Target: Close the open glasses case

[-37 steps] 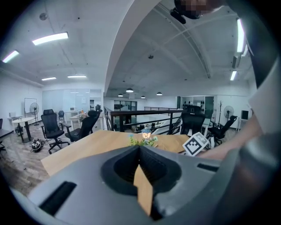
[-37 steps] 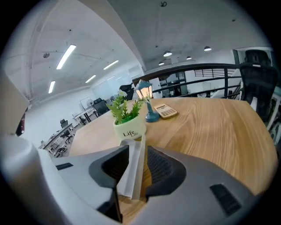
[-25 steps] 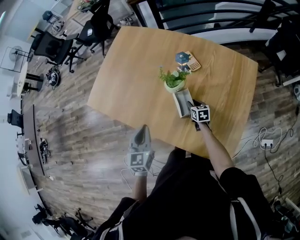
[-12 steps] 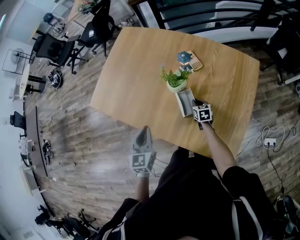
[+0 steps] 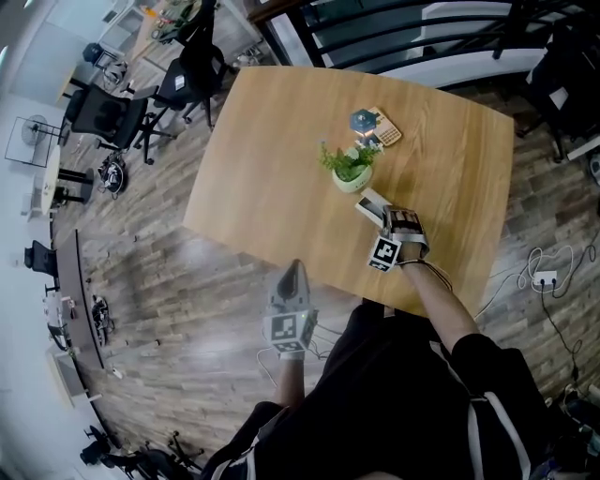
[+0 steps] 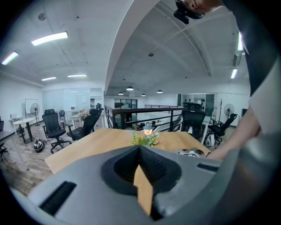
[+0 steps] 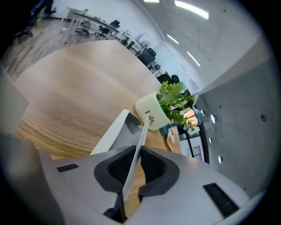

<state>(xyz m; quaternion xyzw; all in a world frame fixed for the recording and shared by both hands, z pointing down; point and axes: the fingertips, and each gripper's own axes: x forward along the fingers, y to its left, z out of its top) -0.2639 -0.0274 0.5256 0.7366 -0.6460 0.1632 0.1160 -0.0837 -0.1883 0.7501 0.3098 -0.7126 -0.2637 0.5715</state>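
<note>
The grey glasses case (image 5: 367,205) lies open on the wooden table (image 5: 272,159), just in front of a white pot with a green plant (image 5: 350,174). My right gripper (image 5: 386,218) is at the case's near end. In the right gripper view its jaws have just been closing, and the right gripper (image 7: 139,147) is shut on the thin lid (image 7: 143,129), which stands on edge between the pads above the case's body (image 7: 113,130). My left gripper (image 5: 292,274) hangs off the table's near edge over the floor. In its own view the left gripper (image 6: 140,148) is shut and holds nothing.
Beyond the plant pot (image 7: 150,115) a small blue lantern-like ornament (image 5: 365,119) and a flat tan item (image 5: 387,130) sit on the table. Office chairs (image 5: 103,117) stand on the floor to the left. A railing (image 5: 394,28) runs behind the table. A cable and socket (image 5: 544,278) lie at the right.
My right gripper has rolled over at the case, so its marker cube now faces down-left. The case's near end now sits inside its jaws. The left gripper has kept still.
</note>
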